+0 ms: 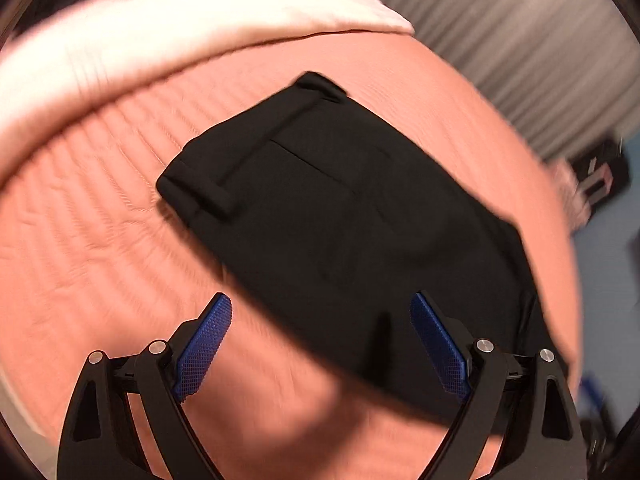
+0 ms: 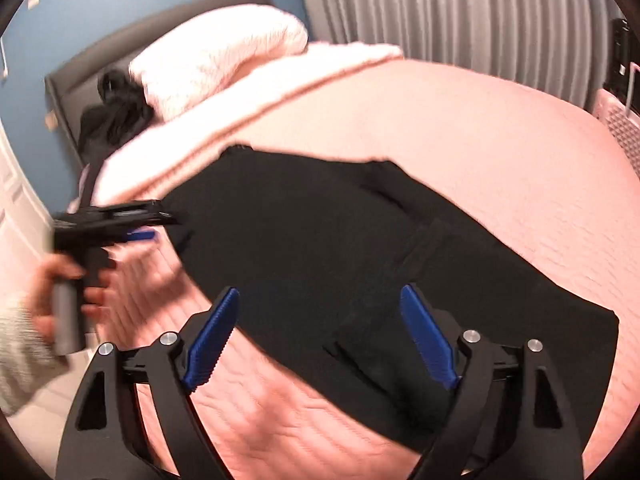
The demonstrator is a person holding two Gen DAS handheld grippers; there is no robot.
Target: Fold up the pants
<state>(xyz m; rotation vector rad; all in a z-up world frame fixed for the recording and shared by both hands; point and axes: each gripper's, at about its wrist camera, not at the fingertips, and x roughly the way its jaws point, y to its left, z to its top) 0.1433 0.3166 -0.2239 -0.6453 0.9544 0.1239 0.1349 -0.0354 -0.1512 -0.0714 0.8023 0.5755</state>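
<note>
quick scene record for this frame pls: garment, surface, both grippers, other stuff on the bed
garment: black pants, folded into a compact block, lying flat
surface: pink quilted bedspread
left gripper: open, nothing between the pads, above the near edge of the pants
right gripper: open, holding nothing, above the pants
fluffy white blanket: bunched at the far end of the bed
dark clothing: heaped beside the blanket
backdrop: grey curtain

A pink quilted bedspread (image 2: 480, 140), a fluffy white blanket (image 2: 224, 56) (bunched near the headboard (image 2: 80, 68)), grey curtains (image 2: 460, 4).
</note>
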